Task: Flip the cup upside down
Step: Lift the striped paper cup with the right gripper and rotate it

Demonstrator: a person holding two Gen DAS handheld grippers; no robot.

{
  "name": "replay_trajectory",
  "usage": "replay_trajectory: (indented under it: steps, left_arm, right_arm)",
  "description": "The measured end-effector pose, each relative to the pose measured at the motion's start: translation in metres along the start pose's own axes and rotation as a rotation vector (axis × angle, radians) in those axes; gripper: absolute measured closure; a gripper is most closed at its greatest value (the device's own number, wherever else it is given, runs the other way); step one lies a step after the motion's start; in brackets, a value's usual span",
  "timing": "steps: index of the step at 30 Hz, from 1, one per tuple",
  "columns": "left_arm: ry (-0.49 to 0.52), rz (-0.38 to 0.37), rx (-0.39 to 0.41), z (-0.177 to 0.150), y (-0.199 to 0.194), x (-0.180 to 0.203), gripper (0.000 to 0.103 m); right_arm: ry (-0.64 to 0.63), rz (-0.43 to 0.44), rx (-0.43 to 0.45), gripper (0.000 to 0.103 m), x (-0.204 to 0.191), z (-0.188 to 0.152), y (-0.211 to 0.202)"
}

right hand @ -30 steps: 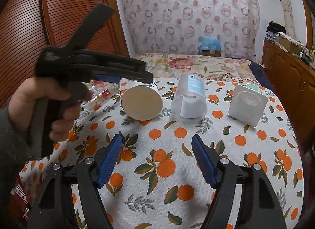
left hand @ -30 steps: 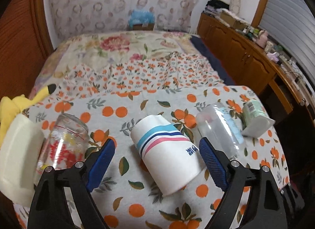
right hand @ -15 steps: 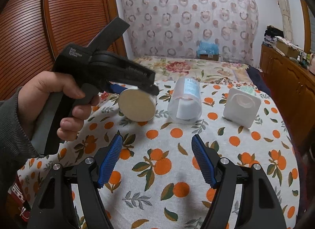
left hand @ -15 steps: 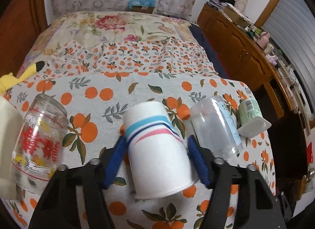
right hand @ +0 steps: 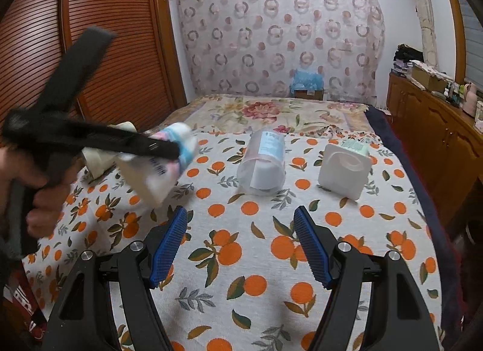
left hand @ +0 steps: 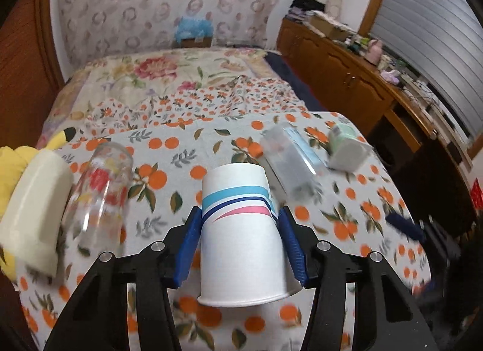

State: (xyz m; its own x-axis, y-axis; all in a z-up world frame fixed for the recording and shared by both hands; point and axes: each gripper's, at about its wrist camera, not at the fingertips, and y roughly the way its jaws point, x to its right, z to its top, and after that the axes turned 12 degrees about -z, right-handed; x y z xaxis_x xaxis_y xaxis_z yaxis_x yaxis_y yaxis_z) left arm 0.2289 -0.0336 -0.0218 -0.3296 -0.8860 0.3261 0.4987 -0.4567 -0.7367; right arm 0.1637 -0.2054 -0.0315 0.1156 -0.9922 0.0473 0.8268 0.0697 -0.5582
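Lifted off the orange-print tablecloth since a moment ago: paper cup, pinched between left gripper pads, closed base away from them, rim nearest camera; right gripper spread wide, nothing between its fingers

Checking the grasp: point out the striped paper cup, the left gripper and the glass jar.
Paper cup (left hand: 241,239), left wrist view, white side wall.
Left gripper (left hand: 240,224), left wrist view, midway between fingertips.
Glass jar (left hand: 99,194), left wrist view, printed side.
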Motion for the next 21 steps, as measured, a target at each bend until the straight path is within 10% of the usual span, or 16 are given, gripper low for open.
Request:
replay_trajectory:
  steps: [21]
  left_arm:
    - [0.001, -0.05, 0.025, -0.095, -0.008, 0.021, 0.053]
  right_arm:
    - [0.054, -0.039, -0.011, 0.028, 0.022, -0.014, -0.01]
